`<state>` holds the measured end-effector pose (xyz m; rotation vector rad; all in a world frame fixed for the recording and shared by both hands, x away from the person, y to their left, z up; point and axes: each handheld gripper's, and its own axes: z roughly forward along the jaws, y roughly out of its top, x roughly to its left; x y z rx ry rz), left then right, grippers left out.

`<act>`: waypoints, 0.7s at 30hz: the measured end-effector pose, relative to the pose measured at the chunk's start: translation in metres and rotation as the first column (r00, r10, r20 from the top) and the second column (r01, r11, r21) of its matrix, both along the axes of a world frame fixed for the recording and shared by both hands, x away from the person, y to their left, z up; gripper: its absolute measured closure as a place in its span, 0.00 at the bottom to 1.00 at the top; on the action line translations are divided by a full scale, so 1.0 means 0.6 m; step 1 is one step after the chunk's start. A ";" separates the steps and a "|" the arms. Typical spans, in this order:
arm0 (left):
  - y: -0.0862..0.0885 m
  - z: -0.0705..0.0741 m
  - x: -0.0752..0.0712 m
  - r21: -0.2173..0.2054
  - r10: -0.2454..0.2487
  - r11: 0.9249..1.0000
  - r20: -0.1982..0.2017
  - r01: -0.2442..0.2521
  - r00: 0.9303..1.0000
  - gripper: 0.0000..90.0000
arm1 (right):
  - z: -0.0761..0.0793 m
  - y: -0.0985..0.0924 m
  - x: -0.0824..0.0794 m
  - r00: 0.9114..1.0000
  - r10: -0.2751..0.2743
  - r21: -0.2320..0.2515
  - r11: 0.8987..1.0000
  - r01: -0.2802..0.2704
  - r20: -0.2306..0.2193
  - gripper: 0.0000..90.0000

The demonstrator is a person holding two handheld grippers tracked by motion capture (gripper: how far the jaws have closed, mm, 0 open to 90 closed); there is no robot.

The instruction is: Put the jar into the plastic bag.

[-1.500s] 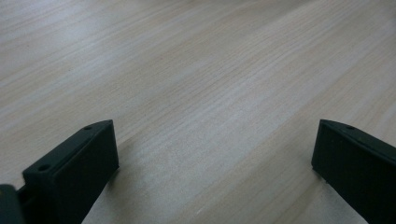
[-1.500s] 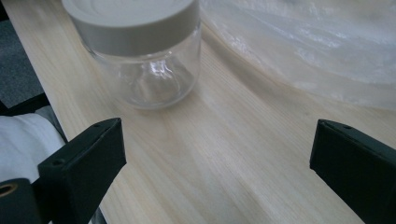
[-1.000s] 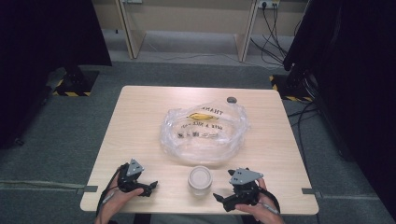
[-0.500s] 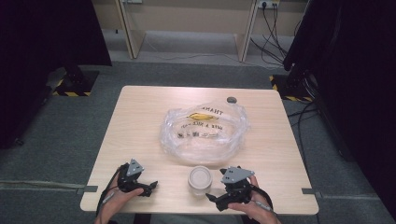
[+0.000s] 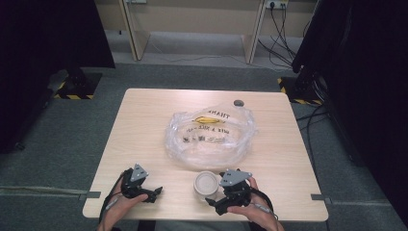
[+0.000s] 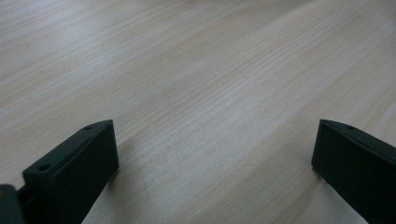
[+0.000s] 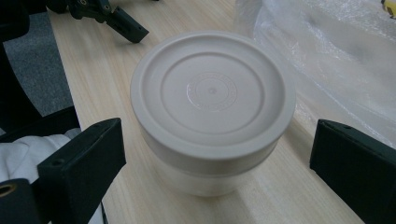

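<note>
The right gripper [image 5: 214, 197] rests at the table's [image 5: 144, 110] near edge with its 2 jaws spread wide, released, flanking the tub [image 7: 212, 107] without touching it. The left gripper [image 5: 155, 192] lies to the left, jaws apart over bare wood, grasping nothing. The lidded tub stands upright just before the clear bag [image 5: 209, 132]. A small dark disc [image 5: 238, 102] sits near the far edge.

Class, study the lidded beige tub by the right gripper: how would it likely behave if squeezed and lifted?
The beige tub looks like rigid plastic, so it probably holds shape under a squeeze. Its smooth, round wall could slip or twist between the flat fingers. It sits squat and wide on the table, so tipping seems unlikely; its weight can't be judged with the lid on.
</note>
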<state>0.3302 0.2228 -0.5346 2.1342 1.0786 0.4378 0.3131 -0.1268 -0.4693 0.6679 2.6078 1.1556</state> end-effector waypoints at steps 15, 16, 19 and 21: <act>0.000 0.000 0.000 0.000 0.000 1.000 0.000 0.000 1.000 0.00 | -0.011 0.041 0.019 1.000 0.021 -0.028 0.999 -0.021 -0.008 0.04; 0.000 0.000 0.000 0.000 0.000 1.000 0.000 0.000 1.000 0.00 | -0.013 0.044 0.020 1.000 0.023 -0.030 0.999 -0.023 -0.008 0.04; 0.000 0.000 0.000 0.000 0.000 1.000 0.000 0.000 1.000 0.00 | -0.016 0.050 0.023 1.000 0.018 -0.044 0.999 -0.019 -0.015 0.04; 0.000 0.000 0.000 0.000 0.000 1.000 0.000 0.000 1.000 0.00 | -0.018 0.053 0.024 1.000 0.015 -0.047 0.999 -0.016 -0.022 0.05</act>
